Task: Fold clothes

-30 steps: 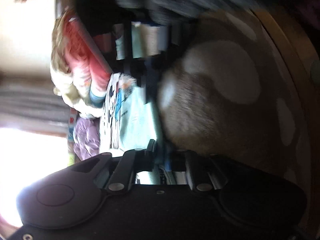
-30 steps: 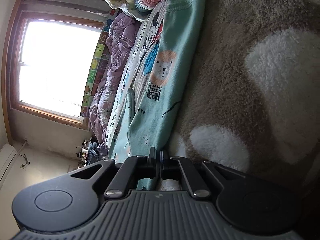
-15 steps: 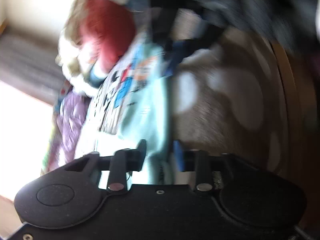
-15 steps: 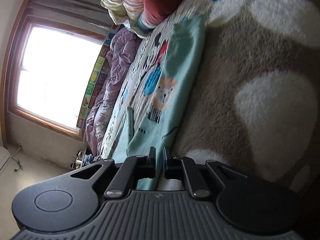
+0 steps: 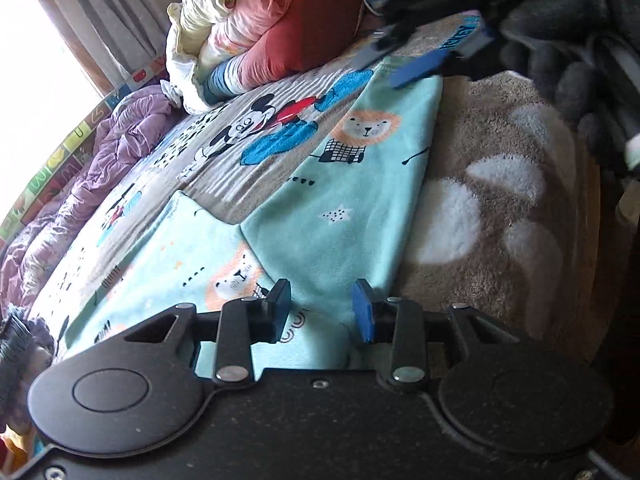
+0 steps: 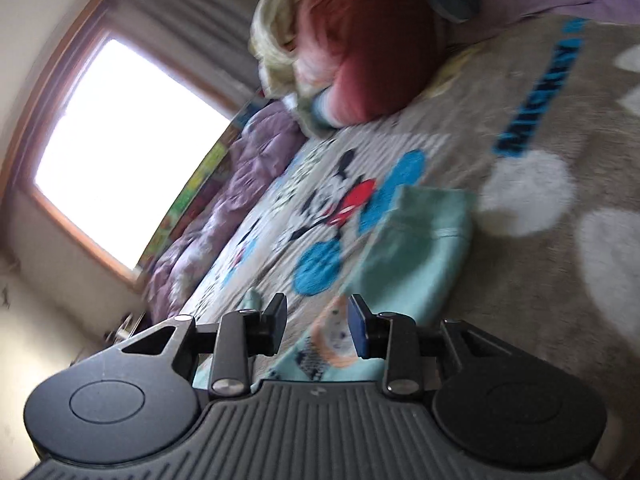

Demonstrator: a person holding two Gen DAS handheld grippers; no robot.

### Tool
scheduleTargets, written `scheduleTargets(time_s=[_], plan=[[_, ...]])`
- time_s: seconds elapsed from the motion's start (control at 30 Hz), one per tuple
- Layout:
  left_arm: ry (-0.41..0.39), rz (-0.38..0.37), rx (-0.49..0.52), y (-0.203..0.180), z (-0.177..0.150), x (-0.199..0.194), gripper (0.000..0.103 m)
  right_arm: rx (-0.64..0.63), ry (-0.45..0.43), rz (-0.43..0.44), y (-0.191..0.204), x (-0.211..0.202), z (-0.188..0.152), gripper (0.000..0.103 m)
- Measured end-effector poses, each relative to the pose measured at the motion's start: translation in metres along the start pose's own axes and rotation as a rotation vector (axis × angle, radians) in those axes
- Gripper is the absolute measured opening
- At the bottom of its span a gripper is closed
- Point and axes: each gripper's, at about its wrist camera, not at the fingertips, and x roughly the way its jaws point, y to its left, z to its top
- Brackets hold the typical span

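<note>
Mint garment (image 5: 340,200) with lion print lies flat on bed blanket (image 5: 500,184), long axis running away from left camera toward pillows (image 5: 280,28), far hem near right tongs (image 5: 416,68). Left tongs (image 5: 322,308) released, hovering over near end. Right tongs released above garment; that view blurred.

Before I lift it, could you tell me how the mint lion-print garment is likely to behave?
The mint garment will probably flop and drape, since it lies flat with soft folds. Its fleecy surface should grip rather than slip. It looks light, so one claw may drag only a corner.
</note>
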Motion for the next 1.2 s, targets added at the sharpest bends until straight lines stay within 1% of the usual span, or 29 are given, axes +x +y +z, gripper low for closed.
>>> scheduleTargets(time_s=[0.2, 0.43, 0.5, 0.57, 0.63, 0.67, 0.7, 0.73, 0.77, 0.8, 0.87, 0.93, 0.97, 1.0, 1.03, 1.07, 1.1, 1.2], plan=[[0.002, -0.012, -0.011, -0.002, -0.005, 0.001, 0.034, 0.030, 0.003, -0.033, -0.017, 0.024, 0.024, 0.037], [0.000, -0.017, -0.021, 0.000, -0.007, 0.004, 0.034, 0.071, 0.001, -0.077, -0.039, 0.050, 0.051, 0.035], [0.000, -0.011, -0.020, -0.001, -0.008, 0.005, 0.034, 0.093, -0.015, -0.105, -0.049, 0.051, 0.056, 0.034], [0.001, -0.007, -0.021, -0.003, -0.008, 0.006, 0.034, 0.076, -0.005, -0.125, -0.053, 0.055, 0.058, 0.027], [0.002, -0.005, -0.027, -0.003, -0.008, 0.006, 0.034, 0.066, -0.006, -0.132, -0.052, 0.057, 0.059, 0.026], [0.003, -0.005, -0.030, -0.003, -0.009, 0.006, 0.034, 0.052, -0.026, -0.137, -0.048, 0.054, 0.059, 0.027], [0.004, -0.005, -0.032, -0.002, -0.008, 0.007, 0.034, 0.028, -0.057, -0.147, -0.043, 0.049, 0.058, 0.030], [0.005, -0.005, -0.033, -0.002, -0.008, 0.006, 0.034, -0.008, -0.097, -0.145, -0.036, 0.043, 0.059, 0.030], [0.005, -0.006, -0.032, -0.003, -0.010, 0.004, 0.034, -0.047, -0.132, -0.125, -0.027, 0.036, 0.059, 0.030], [0.004, -0.006, -0.032, -0.005, -0.012, -0.001, 0.034, -0.081, -0.150, -0.093, -0.019, 0.031, 0.058, 0.030], [0.003, -0.006, -0.033, -0.005, -0.012, -0.001, 0.034, -0.133, -0.101, -0.020, -0.008, 0.033, 0.053, 0.030], [0.003, -0.005, -0.033, -0.004, -0.011, 0.001, 0.034, -0.139, -0.002, 0.030, -0.004, 0.046, 0.046, 0.030], [0.003, -0.005, -0.034, -0.004, -0.011, 0.002, 0.034, -0.137, 0.040, 0.013, -0.004, 0.054, 0.042, 0.030], [0.004, -0.006, -0.036, -0.004, -0.011, 0.002, 0.034, -0.136, 0.075, -0.031, -0.005, 0.062, 0.040, 0.030], [0.005, -0.006, -0.037, -0.004, -0.011, 0.002, 0.034, -0.128, 0.098, -0.084, -0.010, 0.069, 0.039, 0.015], [0.006, -0.006, -0.039, -0.004, -0.012, 0.001, 0.034, -0.098, 0.104, -0.124, -0.019, 0.072, 0.041, 0.001], [0.006, -0.006, -0.042, -0.004, -0.012, 0.000, 0.034, -0.083, 0.098, -0.135, -0.022, 0.072, 0.042, 0.000], [0.005, -0.002, -0.055, -0.004, -0.014, -0.001, 0.034, -0.093, 0.076, -0.140, -0.022, 0.071, 0.043, 0.000]])
